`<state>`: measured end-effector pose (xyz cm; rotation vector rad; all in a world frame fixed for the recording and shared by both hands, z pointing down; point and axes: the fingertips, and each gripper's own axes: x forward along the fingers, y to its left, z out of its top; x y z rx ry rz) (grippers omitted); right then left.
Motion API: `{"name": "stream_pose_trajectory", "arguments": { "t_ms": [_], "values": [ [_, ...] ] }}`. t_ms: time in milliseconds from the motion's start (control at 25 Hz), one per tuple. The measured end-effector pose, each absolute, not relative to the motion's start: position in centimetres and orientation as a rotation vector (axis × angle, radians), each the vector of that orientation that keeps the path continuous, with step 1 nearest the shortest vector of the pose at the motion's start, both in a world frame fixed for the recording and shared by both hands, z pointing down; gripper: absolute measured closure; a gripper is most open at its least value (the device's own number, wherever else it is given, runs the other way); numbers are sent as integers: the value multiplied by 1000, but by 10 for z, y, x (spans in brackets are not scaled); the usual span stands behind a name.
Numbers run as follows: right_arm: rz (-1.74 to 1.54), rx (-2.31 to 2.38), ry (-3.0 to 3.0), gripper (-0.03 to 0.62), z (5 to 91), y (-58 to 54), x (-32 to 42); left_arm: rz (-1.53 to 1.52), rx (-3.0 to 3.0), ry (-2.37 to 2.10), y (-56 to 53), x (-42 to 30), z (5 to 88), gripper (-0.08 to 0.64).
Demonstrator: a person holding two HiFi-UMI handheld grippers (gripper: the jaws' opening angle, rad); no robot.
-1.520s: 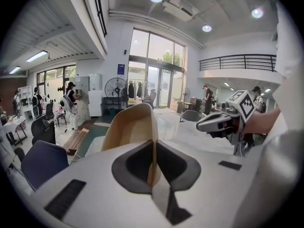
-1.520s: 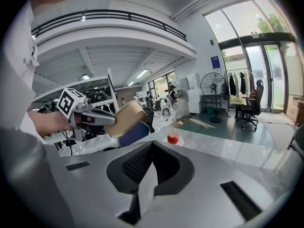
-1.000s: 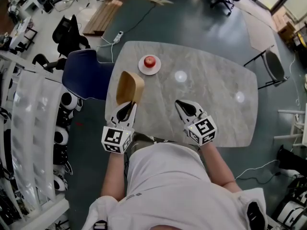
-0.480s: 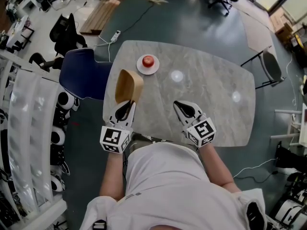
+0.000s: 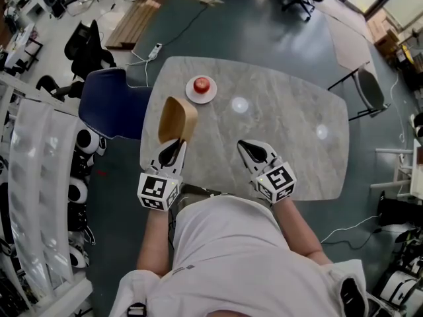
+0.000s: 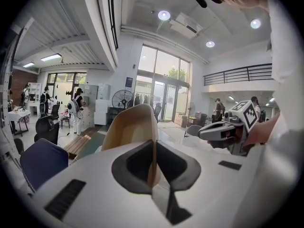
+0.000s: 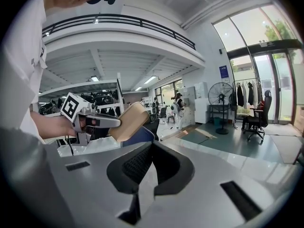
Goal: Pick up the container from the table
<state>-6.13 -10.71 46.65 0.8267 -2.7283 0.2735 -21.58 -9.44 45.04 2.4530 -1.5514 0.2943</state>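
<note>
There's the tan oval wooden container (image 5: 177, 119), wall pinched between the left gripper (image 5: 173, 148) fingers (image 6: 134, 164), tilted up beyond them (clear of the grey marble table (image 5: 291, 137), I'd say); right gripper (image 5: 250, 146) fingers closed, empty; pickup looks done.

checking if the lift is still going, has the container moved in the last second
No. The container, clamped in the left gripper, keeps the same gap to the apple plate; only the camera shifted slightly.

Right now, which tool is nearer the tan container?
Left. The left tool grips the container by its edge; the right tool hangs empty, off to its right.
</note>
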Motion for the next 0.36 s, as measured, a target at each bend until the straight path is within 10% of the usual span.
{"name": "stream_pose_trajectory", "arguments": {
  "t_ms": [360],
  "values": [
    [269, 838, -2716, 581, 467, -102, -65, 310, 2455, -1544, -90, -221, 453, 537]
  ]
}}
